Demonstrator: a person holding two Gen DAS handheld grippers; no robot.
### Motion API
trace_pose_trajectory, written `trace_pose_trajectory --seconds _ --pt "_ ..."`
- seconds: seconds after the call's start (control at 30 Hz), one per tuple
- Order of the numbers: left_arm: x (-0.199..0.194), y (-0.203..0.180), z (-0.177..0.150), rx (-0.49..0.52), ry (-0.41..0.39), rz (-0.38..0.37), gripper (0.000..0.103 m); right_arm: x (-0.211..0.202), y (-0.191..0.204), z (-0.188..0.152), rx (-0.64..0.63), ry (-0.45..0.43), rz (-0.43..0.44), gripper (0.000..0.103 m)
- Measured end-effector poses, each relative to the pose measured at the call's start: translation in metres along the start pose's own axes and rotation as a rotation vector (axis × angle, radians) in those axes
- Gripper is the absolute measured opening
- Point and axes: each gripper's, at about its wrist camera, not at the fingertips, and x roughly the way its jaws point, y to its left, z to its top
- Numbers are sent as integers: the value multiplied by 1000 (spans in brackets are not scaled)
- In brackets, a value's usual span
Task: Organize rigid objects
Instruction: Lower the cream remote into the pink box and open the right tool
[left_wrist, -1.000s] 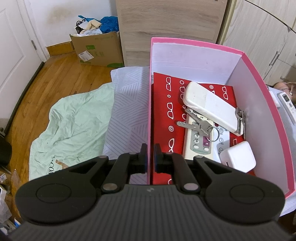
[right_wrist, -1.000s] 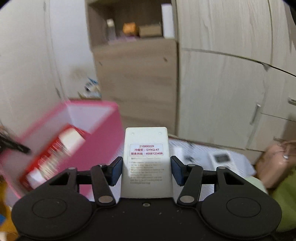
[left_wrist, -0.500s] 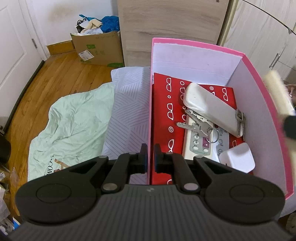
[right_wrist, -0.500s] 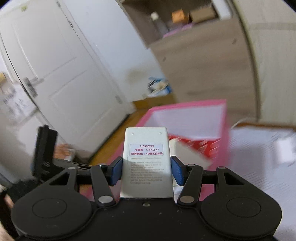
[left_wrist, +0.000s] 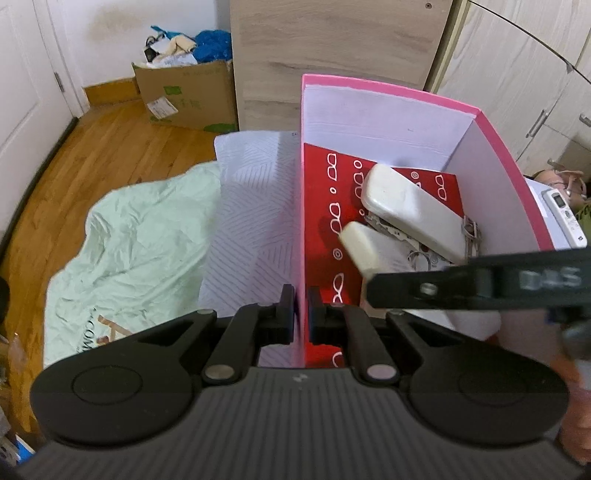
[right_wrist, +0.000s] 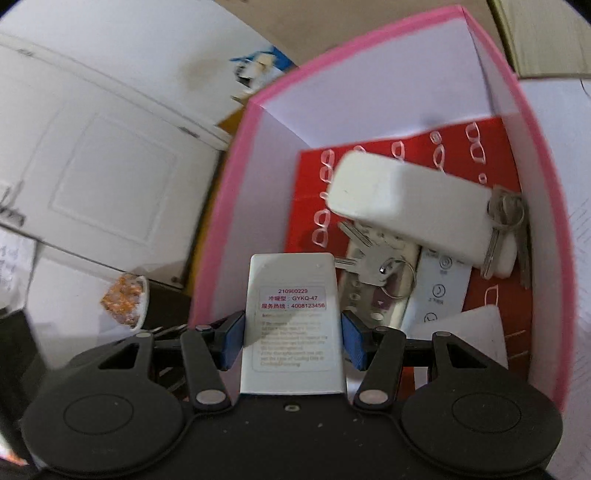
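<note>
Two black fingers of the left gripper (left_wrist: 301, 310) are pinched on the near wall of the pink box (left_wrist: 302, 206), and the right gripper (left_wrist: 461, 286) crosses over its interior, blurred. From the right wrist, its blue pads (right_wrist: 232, 343) clamp a white remote (right_wrist: 293, 325) above what looks like keys (right_wrist: 369, 264) and another remote (right_wrist: 421, 210).
</note>
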Motion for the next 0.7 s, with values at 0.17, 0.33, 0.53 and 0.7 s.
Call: trace_pose_trajectory --seconds 0.17,0.33,0.53,0.7 --pt "1 5 0 -8 1 -29 6 11 1 5 42 -5 -54 61" --pt "1 4 0 3 0 -27 6 8 -14 5 152 15 18 62" --pt "0 3 -1 6 -3 -30 6 -26 -6 7 100 -27 69 66" --pt "0 3 -1 8 -5 -29 6 -78 12 1 -134 -156 30 67"
